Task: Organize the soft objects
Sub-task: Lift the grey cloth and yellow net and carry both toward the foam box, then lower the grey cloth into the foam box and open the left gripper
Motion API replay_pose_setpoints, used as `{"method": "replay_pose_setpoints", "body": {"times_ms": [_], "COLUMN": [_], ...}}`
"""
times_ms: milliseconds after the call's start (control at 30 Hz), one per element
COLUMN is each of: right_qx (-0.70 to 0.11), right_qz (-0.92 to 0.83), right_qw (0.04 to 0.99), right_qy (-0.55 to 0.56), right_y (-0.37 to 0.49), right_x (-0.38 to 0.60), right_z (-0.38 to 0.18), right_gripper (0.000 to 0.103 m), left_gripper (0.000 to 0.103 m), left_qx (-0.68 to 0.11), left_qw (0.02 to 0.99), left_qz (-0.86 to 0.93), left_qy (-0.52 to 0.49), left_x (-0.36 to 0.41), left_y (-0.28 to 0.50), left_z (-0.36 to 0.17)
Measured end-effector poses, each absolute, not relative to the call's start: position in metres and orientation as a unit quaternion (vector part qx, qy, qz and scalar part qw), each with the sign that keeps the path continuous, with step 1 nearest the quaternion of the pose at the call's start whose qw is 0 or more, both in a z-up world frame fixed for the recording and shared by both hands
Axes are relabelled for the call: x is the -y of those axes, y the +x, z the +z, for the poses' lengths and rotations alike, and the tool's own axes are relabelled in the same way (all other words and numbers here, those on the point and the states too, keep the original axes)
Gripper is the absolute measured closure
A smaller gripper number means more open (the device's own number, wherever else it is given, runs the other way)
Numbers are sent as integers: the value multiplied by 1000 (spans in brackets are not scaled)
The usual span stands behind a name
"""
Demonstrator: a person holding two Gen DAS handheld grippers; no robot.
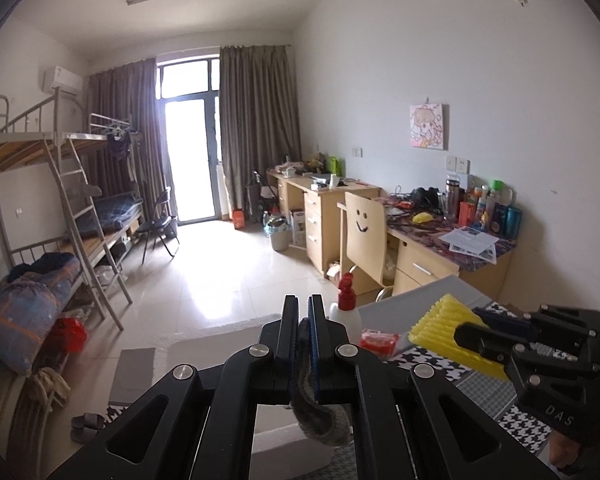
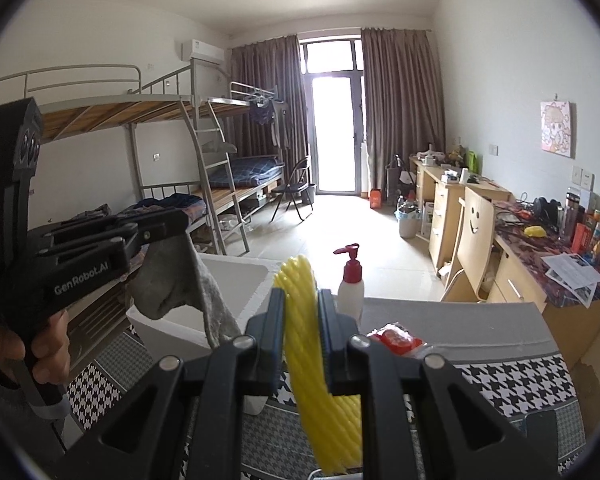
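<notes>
Fingers of the left gripper (image 1: 303, 322) clamp a grey sock (image 2: 180, 284); right gripper (image 2: 302, 312) clamps a yellow sponge (image 2: 300, 320).

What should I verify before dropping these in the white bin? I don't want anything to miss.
1. Left gripper clamped on grey sock: ok.
2. Right gripper clamped on yellow ribbed sponge: ok.
3. Sock hanging over white bin: ok.
4. Sponge over bin: not ok, beside it.
5. Pump bottle clear of path: cannot tell.
6. Bin's contents: cannot tell.
</notes>
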State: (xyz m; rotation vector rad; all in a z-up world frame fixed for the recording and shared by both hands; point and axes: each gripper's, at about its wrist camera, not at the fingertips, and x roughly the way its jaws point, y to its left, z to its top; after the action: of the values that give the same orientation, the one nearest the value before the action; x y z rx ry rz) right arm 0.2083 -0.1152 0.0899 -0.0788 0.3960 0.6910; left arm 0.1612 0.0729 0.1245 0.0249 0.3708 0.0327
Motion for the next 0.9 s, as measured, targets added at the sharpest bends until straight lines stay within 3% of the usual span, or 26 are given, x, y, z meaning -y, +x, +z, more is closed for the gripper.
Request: {"method": "replay_pose_setpoints", "body": {"times_ms": [433,900], "right_qx": [-190,-190], "right_qz": [350,367], "right_qw": [916,908], "right_qy": [-56,-71], "right_y": [213,217], "right_x": [101,83], "right_z": [98,97], "right_gripper": [84,84], "left_gripper": [98,98], "left_qx": [-175,-230], "left_qw": [982,964], "left_qz": [75,130], "left_qy": [0,-22], "left_x": [-101,-129], "left_y": [176,199], "left_z": [139,110]}}
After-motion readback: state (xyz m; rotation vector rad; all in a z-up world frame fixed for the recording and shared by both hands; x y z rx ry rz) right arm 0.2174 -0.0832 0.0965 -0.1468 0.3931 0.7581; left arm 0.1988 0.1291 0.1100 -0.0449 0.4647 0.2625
